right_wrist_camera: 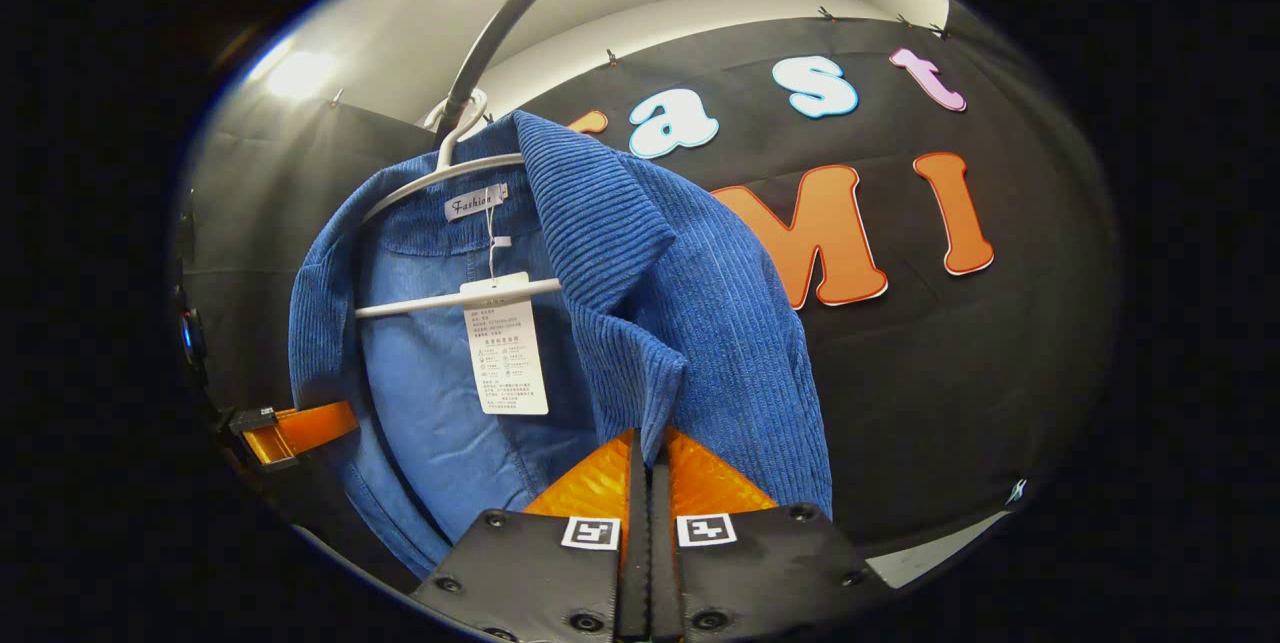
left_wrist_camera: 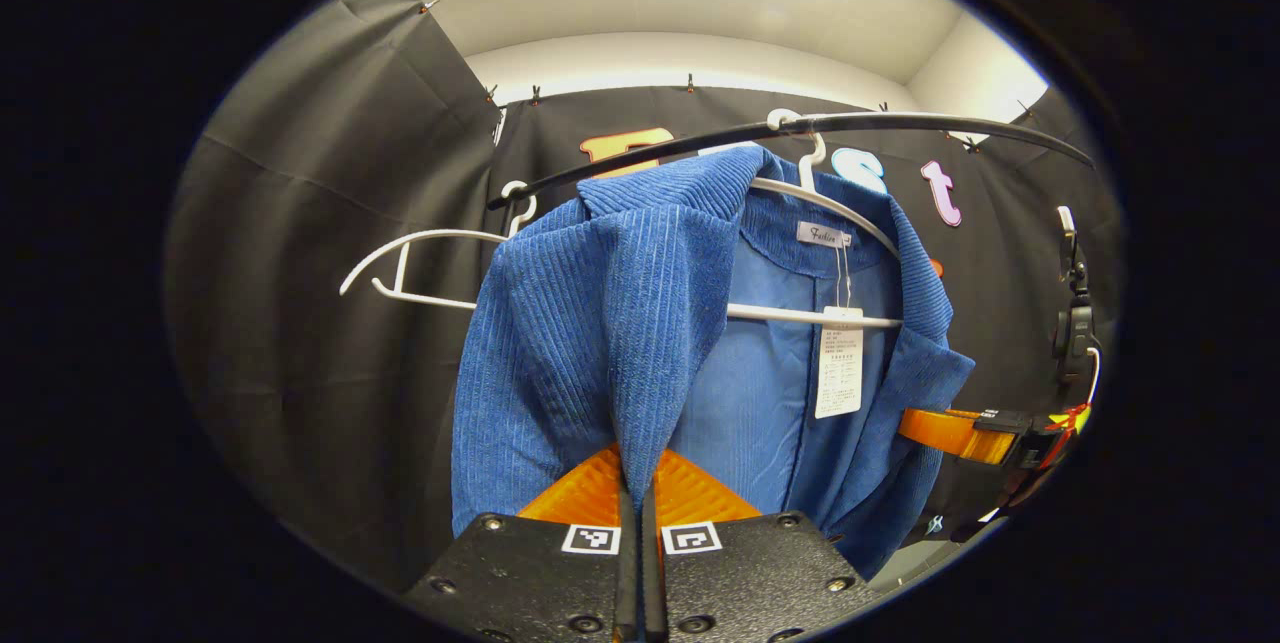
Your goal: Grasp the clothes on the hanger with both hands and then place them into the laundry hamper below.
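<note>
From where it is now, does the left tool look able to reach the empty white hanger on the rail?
Probably not directly: the left tool is shut on the blue corduroy jacket, whose front edge hangs between it and the empty hanger, off to its left.

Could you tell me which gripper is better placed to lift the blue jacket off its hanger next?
Neither clearly: the left gripper and right gripper each pinch a front edge of the blue jacket, which hangs on the white hanger.

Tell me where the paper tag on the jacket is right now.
In the left gripper view, the paper tag hangs inside the open blue jacket, below the collar label and across the white hanger's bar, right of the left gripper.
</note>
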`<state>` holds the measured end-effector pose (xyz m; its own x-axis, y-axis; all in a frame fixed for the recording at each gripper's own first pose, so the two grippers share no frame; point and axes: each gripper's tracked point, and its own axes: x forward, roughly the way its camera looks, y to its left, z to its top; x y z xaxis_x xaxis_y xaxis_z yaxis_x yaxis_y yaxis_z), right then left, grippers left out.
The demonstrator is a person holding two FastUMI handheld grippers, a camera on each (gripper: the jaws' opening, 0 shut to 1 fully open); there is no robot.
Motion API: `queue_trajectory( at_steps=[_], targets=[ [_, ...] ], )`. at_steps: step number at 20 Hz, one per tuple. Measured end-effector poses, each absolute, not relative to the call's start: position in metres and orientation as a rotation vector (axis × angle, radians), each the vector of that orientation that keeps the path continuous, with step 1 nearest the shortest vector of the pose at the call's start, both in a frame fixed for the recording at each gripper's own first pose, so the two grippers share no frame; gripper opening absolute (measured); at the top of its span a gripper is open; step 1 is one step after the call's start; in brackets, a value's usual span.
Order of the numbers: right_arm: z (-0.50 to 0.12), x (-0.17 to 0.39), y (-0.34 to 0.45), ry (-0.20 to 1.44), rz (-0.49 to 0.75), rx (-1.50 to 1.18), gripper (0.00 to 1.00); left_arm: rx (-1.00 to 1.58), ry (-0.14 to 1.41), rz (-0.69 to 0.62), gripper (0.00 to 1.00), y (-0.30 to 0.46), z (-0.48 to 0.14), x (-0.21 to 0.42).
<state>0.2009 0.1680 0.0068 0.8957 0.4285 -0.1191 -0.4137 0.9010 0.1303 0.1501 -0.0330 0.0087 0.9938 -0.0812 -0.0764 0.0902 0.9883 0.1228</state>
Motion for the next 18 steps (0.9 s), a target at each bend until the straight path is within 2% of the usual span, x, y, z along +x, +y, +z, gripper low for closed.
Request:
queue_trajectory(
  at_steps=[1,8,9,10,13,18],
  targets=[
    [0.008,0.202,0.165,0.149,0.436,0.114,0.08,0.130,0.068,-0.086,0.03,-0.032,0.012,0.148],
    [0.048,0.196,0.142,0.063,0.383,0.120,0.07,0.103,0.017,-0.073,0.02,-0.017,0.045,0.126],
    [0.052,0.195,0.140,0.068,0.391,0.138,0.04,0.101,0.005,-0.068,0.02,-0.013,0.051,0.124],
    [0.056,0.195,0.139,0.076,0.406,0.162,0.07,0.100,-0.009,-0.069,0.02,-0.011,0.059,0.121],
    [0.073,0.199,0.133,0.064,0.478,0.243,0.07,0.096,-0.046,-0.069,0.02,0.000,0.084,0.110],
    [0.084,0.222,0.109,0.120,0.522,0.450,0.07,0.103,-0.098,-0.093,0.01,0.009,0.125,0.103]
  ],
)
